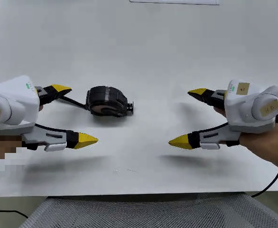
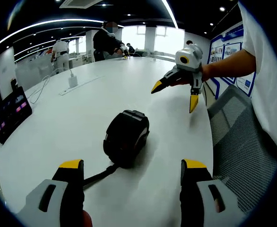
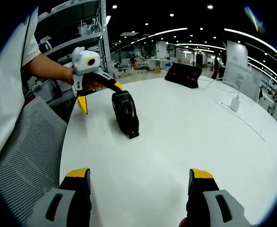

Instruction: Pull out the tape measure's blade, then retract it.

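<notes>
Left jaws: the left gripper (image 1: 74, 114) stands wide open and grips nothing.
Right jaws: the right gripper (image 1: 187, 116) is spread wide too, and empty, facing the left one across the table (image 1: 153, 47).
Tape measure: the black tape measure (image 1: 108, 100) lies on the table just ahead of the left jaws, nearer the one farther from the person and not between the tips yet. It's well apart from the right jaws.
Blade end: the small hook (image 1: 130, 108) points toward the right jaws, and the blade looks fully wound in.
Strap: a dark wrist strap (image 1: 72, 101) trails from the case back to the far left jaw. I can't tell whether it touches.
Stage: by my reading nothing is grasped and the pull has not begun.
Risk, loose case: if the right jaws tug the hook before the left jaws clamp the body, the whole case probably slides along the table instead of paying out blade.
Risk, strap: closing the left jaws here could pinch the strap rather than the case, leaving the body free to swing.
Risk, rounded body: the case is curved, so an off-centre squeeze might squirt it out forward.
Risk, hook: it's a tiny target, and blunt yellow tips may slip off it.
Risk, retract: letting go abruptly would likely whip the blade back and jolt the case.
</notes>
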Demonstrator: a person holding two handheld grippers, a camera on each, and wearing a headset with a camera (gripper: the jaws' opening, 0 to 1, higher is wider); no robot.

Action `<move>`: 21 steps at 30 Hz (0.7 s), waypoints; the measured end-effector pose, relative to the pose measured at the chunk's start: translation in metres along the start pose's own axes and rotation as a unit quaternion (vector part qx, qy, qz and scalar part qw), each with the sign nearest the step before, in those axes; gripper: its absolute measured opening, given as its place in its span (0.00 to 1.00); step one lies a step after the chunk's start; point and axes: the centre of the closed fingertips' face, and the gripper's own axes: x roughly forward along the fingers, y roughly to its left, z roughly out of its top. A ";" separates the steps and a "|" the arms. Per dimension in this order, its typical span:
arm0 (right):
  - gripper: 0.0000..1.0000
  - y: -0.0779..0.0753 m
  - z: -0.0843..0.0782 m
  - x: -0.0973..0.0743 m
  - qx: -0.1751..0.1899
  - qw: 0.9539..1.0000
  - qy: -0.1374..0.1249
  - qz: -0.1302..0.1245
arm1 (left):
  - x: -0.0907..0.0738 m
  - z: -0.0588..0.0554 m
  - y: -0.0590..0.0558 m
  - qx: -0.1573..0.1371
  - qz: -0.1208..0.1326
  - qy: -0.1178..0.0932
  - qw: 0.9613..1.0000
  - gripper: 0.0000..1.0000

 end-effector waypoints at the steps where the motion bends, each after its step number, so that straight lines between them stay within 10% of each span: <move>1: 0.84 0.000 0.000 0.001 -0.001 1.000 0.000 0.002 | 0.001 0.000 0.000 0.002 -0.002 0.001 1.000 0.81; 21: 0.83 0.001 0.010 0.019 -0.021 0.999 0.009 0.028 | 0.024 -0.004 0.007 0.066 -0.042 0.039 0.996 0.64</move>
